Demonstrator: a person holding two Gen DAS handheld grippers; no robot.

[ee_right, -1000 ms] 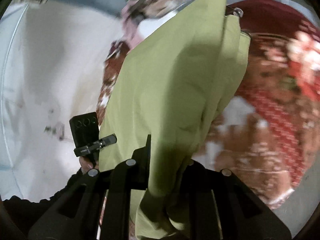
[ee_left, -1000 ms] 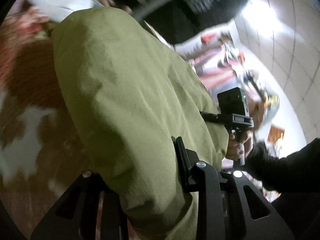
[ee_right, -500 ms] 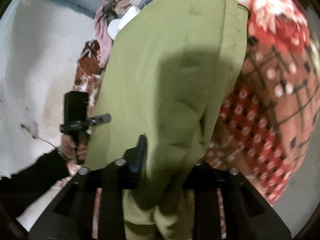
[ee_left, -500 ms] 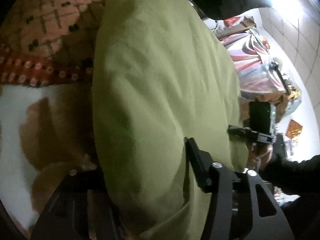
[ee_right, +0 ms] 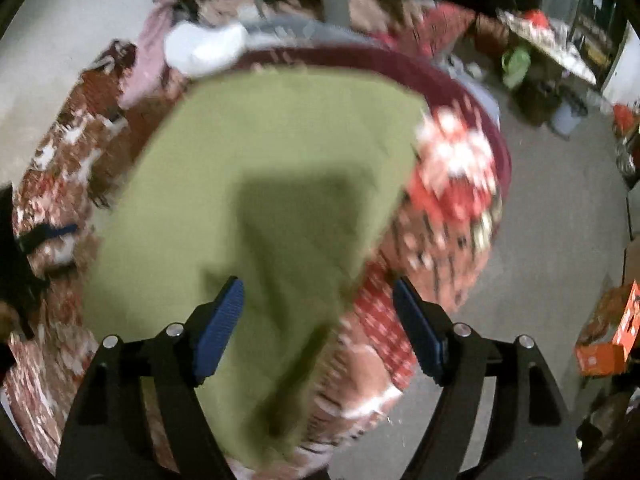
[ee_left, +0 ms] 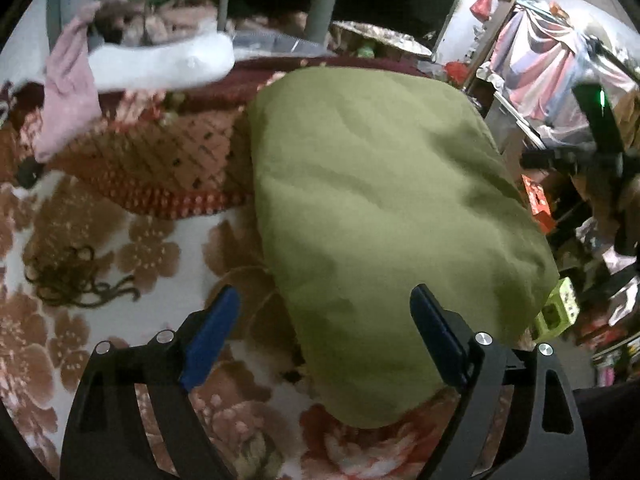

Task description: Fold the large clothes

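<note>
Left gripper [ee_left: 324,332]: jaws spread wide, blue pads clear of cloth, nothing held. Right gripper [ee_right: 318,324]: likewise parted and empty, hovering over the near end of the olive-green cotton garment [ee_left: 384,216]. Garment lying flat as a compact, rounded-cornered bundle on the red-and-brown floral blanket [ee_left: 120,248], near edge between both pairs of fingers, far edge toward the white pillow-like bundle [ee_left: 168,64] and pink cloth [ee_left: 68,108]. Right view smeared by motion, so layers hard to count; probably folded over at least once. Judged well along: bulk gathered, laid down, released. Possibly left: one more fold or smoothing of the near corner, then shifting aside.
</note>
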